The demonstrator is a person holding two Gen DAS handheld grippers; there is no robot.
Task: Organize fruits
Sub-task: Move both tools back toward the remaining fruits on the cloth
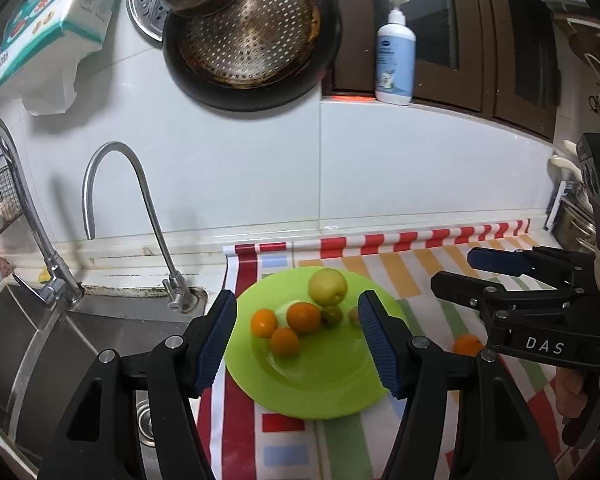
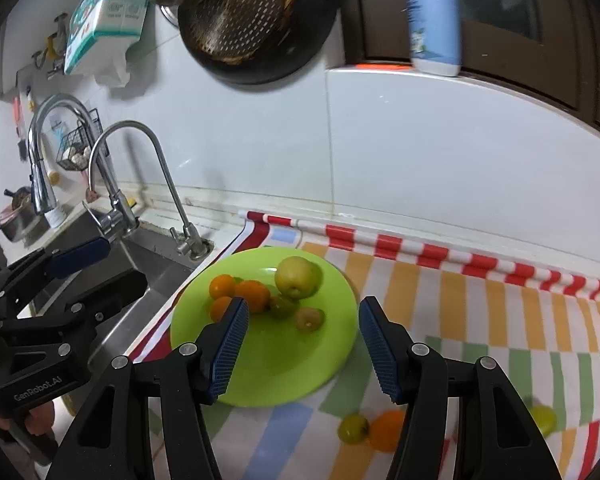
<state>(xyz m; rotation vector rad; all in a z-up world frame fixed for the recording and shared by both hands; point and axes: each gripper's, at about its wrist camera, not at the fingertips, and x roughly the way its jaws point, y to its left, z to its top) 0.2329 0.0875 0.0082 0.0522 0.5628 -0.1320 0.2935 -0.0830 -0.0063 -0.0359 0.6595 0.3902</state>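
Note:
A lime green plate (image 1: 320,384) (image 2: 284,360) lies on a striped cloth beside the sink. On it sit three oranges (image 1: 303,317) (image 2: 252,294), a large yellow-green apple (image 1: 327,286) (image 2: 296,276) and two small greenish fruits (image 2: 309,319). My left gripper (image 1: 296,346) is open and empty above the plate; it also shows in the right wrist view (image 2: 100,266). My right gripper (image 2: 300,346) is open and empty over the plate's near edge; it shows in the left wrist view (image 1: 454,272). On the cloth lie a loose orange (image 2: 386,428) (image 1: 466,345) and two small green fruits (image 2: 353,428) (image 2: 542,420).
A steel sink (image 1: 60,352) with two taps (image 1: 140,216) lies left of the plate. A dark pan with a perforated tray (image 1: 252,36), a tissue pack (image 1: 56,20) and a pump bottle (image 1: 395,56) stand by the back wall. The striped cloth (image 2: 480,312) runs right.

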